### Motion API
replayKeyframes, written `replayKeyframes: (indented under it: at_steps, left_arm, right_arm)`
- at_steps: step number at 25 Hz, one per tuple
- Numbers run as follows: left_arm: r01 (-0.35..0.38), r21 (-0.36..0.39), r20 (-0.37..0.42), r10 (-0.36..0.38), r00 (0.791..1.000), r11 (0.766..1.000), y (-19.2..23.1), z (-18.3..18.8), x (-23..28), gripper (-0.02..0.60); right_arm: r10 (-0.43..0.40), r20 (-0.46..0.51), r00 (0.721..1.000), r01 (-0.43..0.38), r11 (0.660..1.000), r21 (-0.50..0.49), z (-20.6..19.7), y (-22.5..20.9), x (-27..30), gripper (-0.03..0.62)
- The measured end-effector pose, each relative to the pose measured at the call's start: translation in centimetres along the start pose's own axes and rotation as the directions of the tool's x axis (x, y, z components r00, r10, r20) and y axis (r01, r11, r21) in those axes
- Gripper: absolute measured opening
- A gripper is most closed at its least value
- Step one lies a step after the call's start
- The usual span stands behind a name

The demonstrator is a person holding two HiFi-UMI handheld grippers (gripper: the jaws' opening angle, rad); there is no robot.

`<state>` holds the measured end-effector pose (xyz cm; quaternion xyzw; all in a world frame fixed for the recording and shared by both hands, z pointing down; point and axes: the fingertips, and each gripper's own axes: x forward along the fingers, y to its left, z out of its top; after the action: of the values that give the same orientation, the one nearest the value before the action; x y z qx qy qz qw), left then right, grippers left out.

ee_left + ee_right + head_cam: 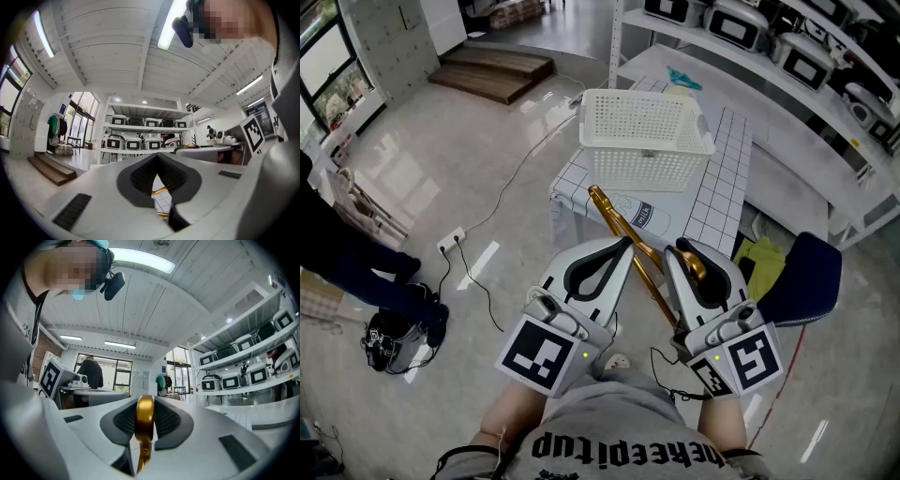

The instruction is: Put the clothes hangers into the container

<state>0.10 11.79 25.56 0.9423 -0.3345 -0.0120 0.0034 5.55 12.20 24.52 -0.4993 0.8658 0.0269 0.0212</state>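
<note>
A gold clothes hanger hangs in the air above the near end of the table, slanting from far left to near right. My right gripper is shut on its hook. In the right gripper view the gold hook stands upright between the dark pads. My left gripper is beside the hanger's arm, jaws shut with nothing between them. Through the gap in its jaws, the left gripper view shows a strip of the hanger below. The white perforated basket stands at the table's far end, a little beyond the hanger's tip.
The table has a white grid-pattern cloth. A dark blue chair and a yellow-green cloth are at its right. Shelves with white machines run behind. A power strip with cables lies on the floor at left, near a person's dark leg.
</note>
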Motion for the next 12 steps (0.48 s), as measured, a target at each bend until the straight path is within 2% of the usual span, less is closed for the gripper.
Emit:
replayKeyframes:
  at_steps: [12]
  left_arm:
    - [-0.002,0.006,0.001,0.002,1.000,1.000,-0.65,0.13,0.84,0.015]
  right_arm:
    - [0.009,0.006,1.000,-0.009,1.000,-0.001,0.09,-0.75,-0.32,0.080]
